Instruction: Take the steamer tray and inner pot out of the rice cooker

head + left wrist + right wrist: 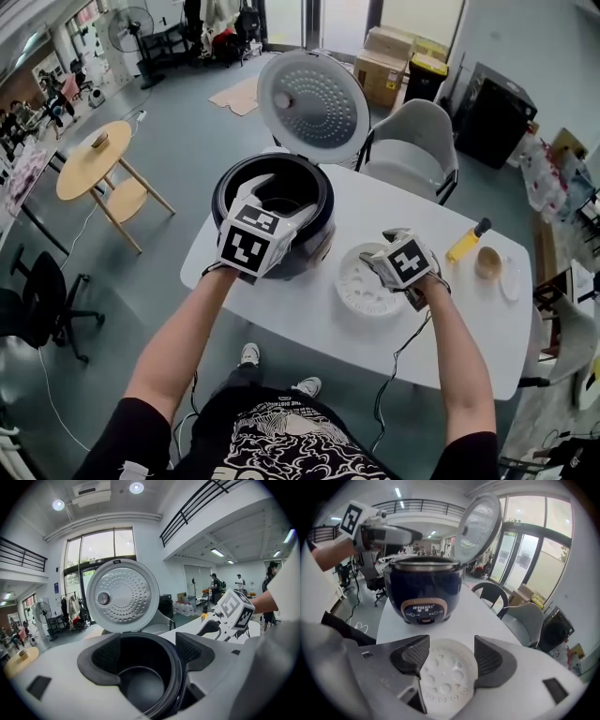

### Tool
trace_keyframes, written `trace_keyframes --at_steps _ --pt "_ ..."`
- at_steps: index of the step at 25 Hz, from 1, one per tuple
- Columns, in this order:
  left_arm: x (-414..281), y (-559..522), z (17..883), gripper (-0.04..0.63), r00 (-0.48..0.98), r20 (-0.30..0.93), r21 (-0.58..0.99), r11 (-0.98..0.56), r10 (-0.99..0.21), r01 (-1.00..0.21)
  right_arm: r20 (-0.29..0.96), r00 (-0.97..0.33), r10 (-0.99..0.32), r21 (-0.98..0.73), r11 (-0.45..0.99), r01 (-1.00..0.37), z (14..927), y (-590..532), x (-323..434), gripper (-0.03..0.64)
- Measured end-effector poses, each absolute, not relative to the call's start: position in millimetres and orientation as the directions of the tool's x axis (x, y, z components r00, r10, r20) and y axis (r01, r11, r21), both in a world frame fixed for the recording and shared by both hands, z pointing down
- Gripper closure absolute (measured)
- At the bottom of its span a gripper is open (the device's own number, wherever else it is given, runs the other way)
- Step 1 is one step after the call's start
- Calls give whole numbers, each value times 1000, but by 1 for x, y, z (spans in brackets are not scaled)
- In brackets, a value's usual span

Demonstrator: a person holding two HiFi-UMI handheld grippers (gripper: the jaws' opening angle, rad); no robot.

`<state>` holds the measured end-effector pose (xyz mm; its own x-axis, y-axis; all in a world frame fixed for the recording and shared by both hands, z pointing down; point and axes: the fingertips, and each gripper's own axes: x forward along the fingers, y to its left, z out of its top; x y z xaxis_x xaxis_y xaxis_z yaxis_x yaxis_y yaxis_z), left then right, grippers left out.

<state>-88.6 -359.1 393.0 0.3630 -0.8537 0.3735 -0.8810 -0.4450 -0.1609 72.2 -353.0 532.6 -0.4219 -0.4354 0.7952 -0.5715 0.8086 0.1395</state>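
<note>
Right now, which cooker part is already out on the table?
The white steamer tray, flat beside the rice cooker; the dark inner pot sits inside it.

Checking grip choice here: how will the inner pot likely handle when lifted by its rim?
The inner pot looks like rigid dark metal, so probably no flex. Its smooth, thin rim may slip in the left gripper. It looks empty, so likely not heavy, but gripped on one side it could tilt.
</note>
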Motion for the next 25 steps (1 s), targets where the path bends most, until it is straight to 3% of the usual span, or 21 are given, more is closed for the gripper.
trace_keyframes --at_steps 6,13,25 --pt "-113 -355 378 236 380 347 -152 -451 -858 -880 670 -504 -545 143 761 -633 469 -355 44 302" --pt "-169 -358 354 236 400 310 -120 -453 -863 -883 516 -599 -613 35 714 -700 399 -353 -10 302" --pt "-272 -375 333 236 484 277 -4 -505 -830 -863 411 -620 -668 -101 643 -759 356 -356 -99 302"
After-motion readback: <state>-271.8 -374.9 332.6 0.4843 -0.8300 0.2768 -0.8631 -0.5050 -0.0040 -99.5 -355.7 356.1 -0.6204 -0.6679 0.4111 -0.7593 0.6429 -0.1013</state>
